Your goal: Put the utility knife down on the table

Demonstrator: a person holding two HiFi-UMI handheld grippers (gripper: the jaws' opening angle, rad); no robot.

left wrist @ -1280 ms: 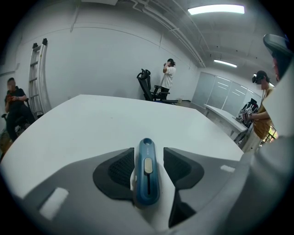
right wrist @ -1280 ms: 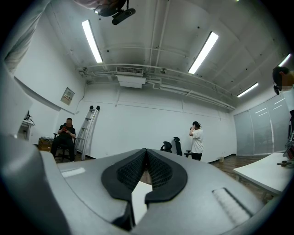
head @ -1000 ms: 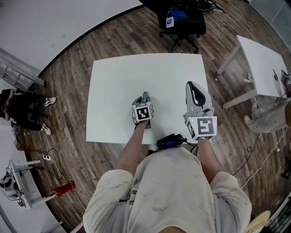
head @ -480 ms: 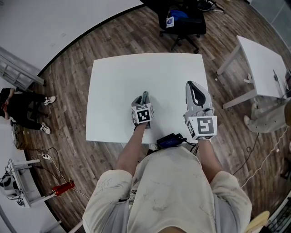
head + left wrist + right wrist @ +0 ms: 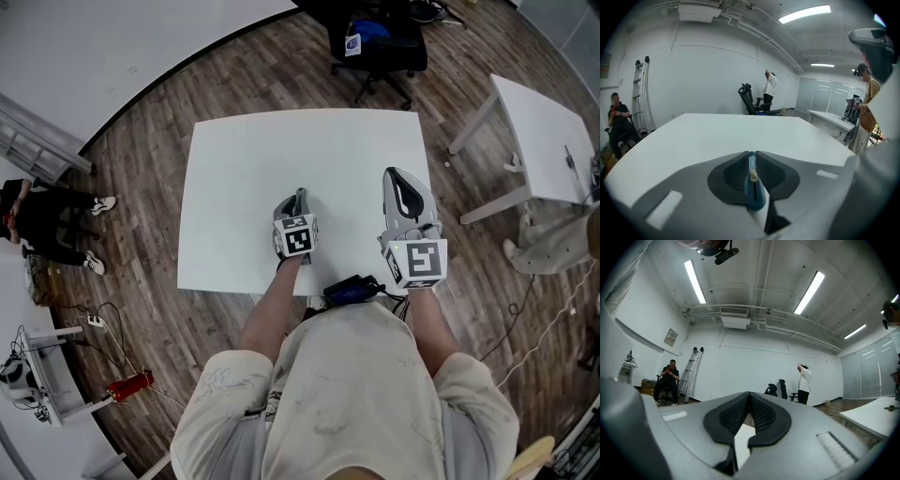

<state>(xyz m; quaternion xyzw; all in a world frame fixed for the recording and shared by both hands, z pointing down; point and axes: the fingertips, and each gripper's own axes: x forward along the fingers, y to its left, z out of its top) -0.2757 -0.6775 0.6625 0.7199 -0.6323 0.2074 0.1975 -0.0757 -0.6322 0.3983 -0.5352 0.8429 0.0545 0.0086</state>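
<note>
A blue utility knife (image 5: 753, 186) with a cream slider lies lengthwise between the black pads of my left gripper (image 5: 752, 157). The jaws have just been closing and now press on the knife from both sides. In the head view the left gripper (image 5: 298, 201) sits low over the white table (image 5: 244, 159), near its front middle, tilted downward, and the knife's tip (image 5: 300, 194) peeks out ahead of it. My right gripper (image 5: 404, 184) hovers to the right, held level. Its pads (image 5: 761, 420) meet at the tip with nothing between them.
A black device (image 5: 352, 291) with cables sits at the table's near edge, by my body. Beyond the table's far side stands a black office chair (image 5: 375, 42), and a second white table (image 5: 542, 136) is at the right. A person (image 5: 42, 225) sits at the far left.
The left gripper's jaws have narrowed onto the knife and the gripper has tilted slightly. The right gripper has not moved.
</note>
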